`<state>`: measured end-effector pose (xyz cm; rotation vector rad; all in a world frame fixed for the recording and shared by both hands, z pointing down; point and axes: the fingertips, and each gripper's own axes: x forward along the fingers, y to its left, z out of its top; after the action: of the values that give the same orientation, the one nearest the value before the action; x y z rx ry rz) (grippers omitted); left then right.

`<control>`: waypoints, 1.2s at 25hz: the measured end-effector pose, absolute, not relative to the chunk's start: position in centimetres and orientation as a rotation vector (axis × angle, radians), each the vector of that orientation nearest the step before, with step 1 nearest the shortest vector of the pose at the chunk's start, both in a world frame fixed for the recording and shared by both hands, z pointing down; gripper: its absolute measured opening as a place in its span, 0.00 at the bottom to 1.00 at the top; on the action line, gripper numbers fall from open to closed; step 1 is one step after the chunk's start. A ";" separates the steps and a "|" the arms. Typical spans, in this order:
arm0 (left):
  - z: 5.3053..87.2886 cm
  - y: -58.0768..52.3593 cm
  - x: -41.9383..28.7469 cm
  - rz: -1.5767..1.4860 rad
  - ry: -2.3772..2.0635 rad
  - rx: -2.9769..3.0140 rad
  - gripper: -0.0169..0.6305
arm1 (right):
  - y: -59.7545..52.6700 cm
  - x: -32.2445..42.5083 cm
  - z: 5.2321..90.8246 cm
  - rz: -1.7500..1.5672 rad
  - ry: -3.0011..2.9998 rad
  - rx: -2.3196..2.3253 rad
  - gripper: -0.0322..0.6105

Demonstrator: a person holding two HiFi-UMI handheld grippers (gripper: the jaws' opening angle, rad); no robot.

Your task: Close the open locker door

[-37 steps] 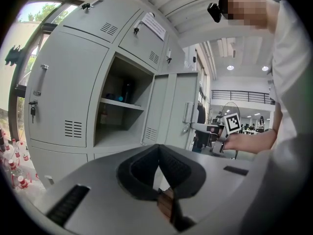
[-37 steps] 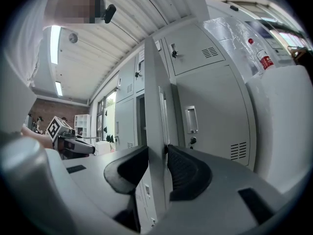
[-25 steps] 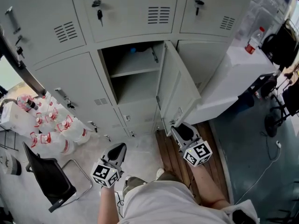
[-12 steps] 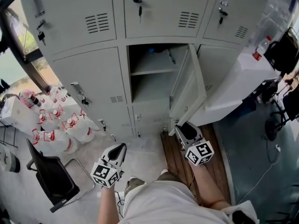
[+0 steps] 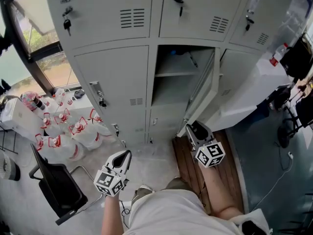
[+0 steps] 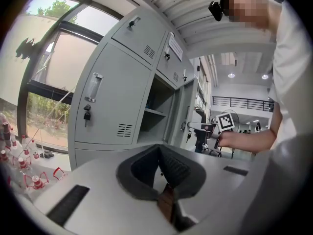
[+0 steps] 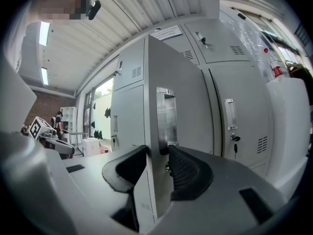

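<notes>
The grey locker door (image 5: 203, 94) stands partly open in front of its compartment with a shelf (image 5: 173, 82). My right gripper (image 5: 193, 128) is at the door's lower free edge. In the right gripper view the door's edge with its latch plate (image 7: 166, 116) stands between the pads, which touch it on both sides. My right gripper (image 7: 157, 153) has just closed a little on that edge. My left gripper (image 5: 124, 154) hangs lower left, away from the lockers, its pads together on nothing. The left gripper view shows the left gripper (image 6: 159, 148), the door (image 6: 188, 109) and the right gripper's marker cube (image 6: 225, 121).
Several water bottles (image 5: 63, 131) stand on the floor at the left, with a black chair (image 5: 58, 185) in front of them. A white counter (image 5: 244, 97) adjoins the lockers on the right, office chairs (image 5: 293, 111) beyond it. A wooden floor strip (image 5: 188, 155) lies below the door.
The locker door has swung nearer to shut, now seen almost edge-on. My right gripper has stayed at its lower edge and gone with it. The left gripper has kept its place in the picture.
</notes>
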<state>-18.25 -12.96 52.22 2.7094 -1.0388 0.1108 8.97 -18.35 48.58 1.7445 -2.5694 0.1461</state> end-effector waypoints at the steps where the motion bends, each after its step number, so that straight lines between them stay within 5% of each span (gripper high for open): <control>1: 52.3 -13.0 -18.7 0.110 -1.038 2.710 0.03 | -18.7 8.6 48.5 0.141 -2.566 1.744 0.28; 30: 51.5 -15.5 -20.6 0.126 -1.263 2.610 0.03 | -25.4 2.5 48.2 0.097 -2.669 1.684 0.28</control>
<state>-20.57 -15.53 51.47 2.6095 -1.2630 0.1264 2.47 -25.36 48.20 1.6844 -2.6689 0.0969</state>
